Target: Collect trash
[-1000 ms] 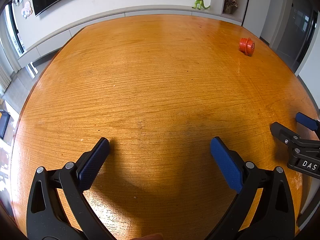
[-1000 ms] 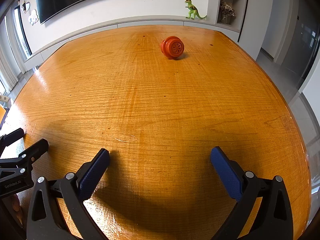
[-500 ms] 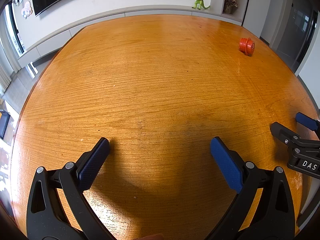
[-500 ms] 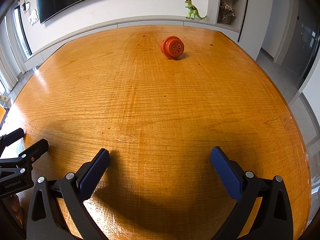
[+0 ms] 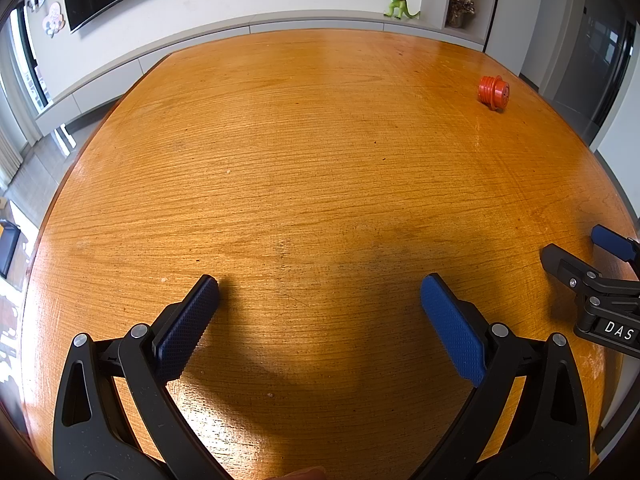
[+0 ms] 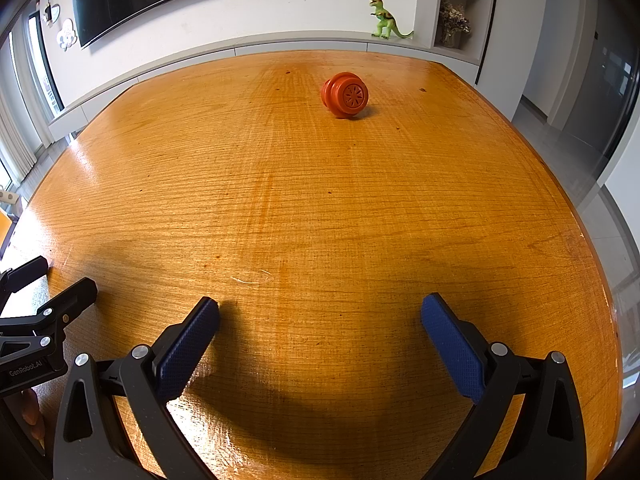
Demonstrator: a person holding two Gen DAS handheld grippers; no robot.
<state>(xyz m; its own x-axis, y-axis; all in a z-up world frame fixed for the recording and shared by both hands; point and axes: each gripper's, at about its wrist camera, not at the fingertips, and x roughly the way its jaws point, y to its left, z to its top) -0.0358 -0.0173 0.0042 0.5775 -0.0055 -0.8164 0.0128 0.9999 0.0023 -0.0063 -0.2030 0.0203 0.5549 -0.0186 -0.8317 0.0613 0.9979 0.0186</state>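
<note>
One orange cap [image 6: 345, 94] beyond spread tongs [image 6: 320, 312].

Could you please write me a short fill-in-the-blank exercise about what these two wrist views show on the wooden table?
1. The only loose item on the wooden table is a small plastic piece coloured ____.
2. The left gripper and the right gripper both have their jaws ____.
3. On the ledge beyond the table stands a green toy ____.

Missing words: orange; open; dinosaur
</note>
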